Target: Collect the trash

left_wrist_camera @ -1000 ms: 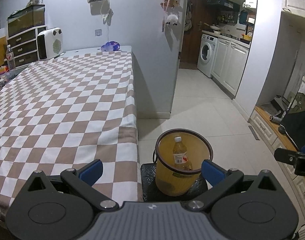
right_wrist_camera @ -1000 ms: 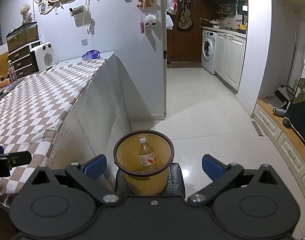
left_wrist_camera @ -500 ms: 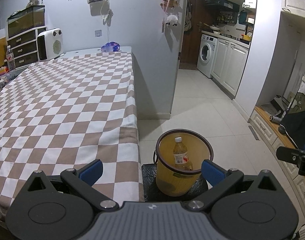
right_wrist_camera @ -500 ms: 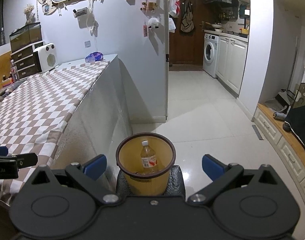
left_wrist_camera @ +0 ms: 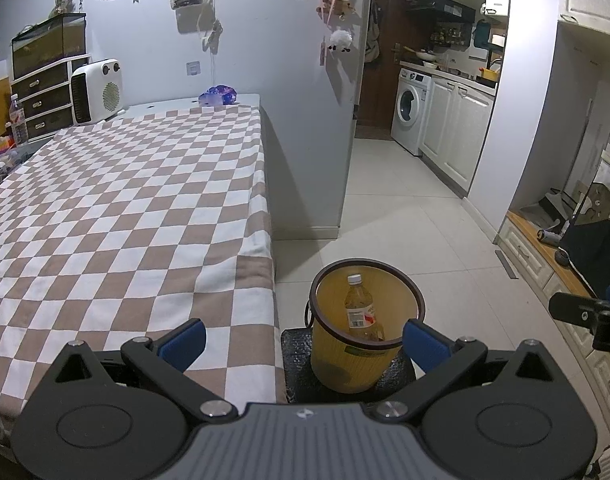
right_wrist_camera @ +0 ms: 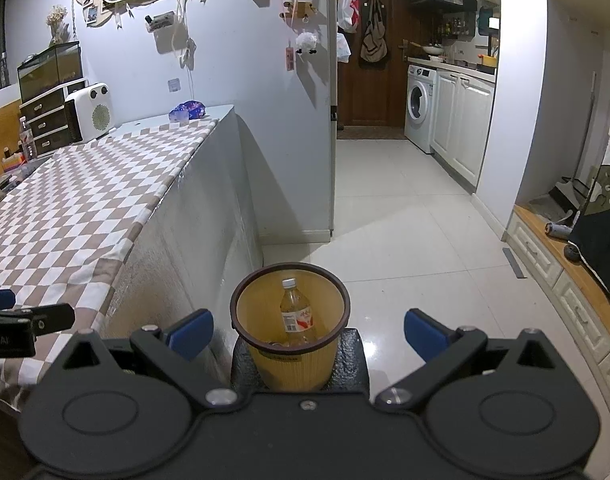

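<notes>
The yellow wastebasket stands on a dark block on the floor, just beside the corner of the counter with its checkered cloth. A plastic bottle with a white cap stands upright inside the wastebasket, leaning on its far wall.

The left claw is spread wide and holds nothing, with its pads either side of the wastebasket as seen from above. The right claw is likewise released and empty, near the wastebasket.

No loose trash shows on the cloth near the wastebasket; a purple wrapped item lies at the counter's far end. I judge the collecting nearly done. To do well, scan the counter before leaving and keep both claws clear of the wastebasket rim so it is not tipped.
</notes>
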`<state>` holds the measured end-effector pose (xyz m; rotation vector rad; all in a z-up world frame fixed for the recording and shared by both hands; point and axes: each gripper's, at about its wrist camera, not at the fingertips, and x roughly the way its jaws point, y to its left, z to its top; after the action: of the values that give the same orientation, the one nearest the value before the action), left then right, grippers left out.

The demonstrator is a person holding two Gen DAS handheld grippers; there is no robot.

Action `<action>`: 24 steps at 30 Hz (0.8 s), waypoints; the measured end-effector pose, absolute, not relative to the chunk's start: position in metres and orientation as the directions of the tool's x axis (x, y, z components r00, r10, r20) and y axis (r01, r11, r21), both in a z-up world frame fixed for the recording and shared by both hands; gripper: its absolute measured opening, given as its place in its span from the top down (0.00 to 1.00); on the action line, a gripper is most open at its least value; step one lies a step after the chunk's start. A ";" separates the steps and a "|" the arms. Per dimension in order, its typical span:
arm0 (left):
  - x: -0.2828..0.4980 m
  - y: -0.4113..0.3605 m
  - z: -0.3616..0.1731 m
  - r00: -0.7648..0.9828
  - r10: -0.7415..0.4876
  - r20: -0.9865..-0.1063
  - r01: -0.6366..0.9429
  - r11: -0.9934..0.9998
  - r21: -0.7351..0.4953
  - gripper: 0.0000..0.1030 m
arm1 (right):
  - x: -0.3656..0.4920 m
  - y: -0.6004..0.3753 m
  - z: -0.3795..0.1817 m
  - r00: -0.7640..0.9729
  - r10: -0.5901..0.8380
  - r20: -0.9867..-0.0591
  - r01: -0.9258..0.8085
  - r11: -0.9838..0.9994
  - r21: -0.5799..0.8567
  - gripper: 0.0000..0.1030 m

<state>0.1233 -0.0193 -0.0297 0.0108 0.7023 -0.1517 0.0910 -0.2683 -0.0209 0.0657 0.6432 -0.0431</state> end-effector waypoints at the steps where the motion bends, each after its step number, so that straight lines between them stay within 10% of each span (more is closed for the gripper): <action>1: 0.123 -0.019 -0.030 0.753 -0.135 -0.644 0.143 0.989 -0.041 0.00 | 0.091 -0.268 -0.021 0.799 -0.020 -0.601 0.061 0.997 0.048 0.00; 24: 0.124 -0.020 -0.030 0.754 -0.137 -0.642 0.144 0.989 -0.042 0.00 | 0.092 -0.266 -0.021 0.800 -0.020 -0.600 0.059 0.997 0.044 0.00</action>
<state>0.1238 -0.0196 -0.0297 0.0107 0.6997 -0.1537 0.0925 -0.2660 -0.0205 0.0616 0.6429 -0.0425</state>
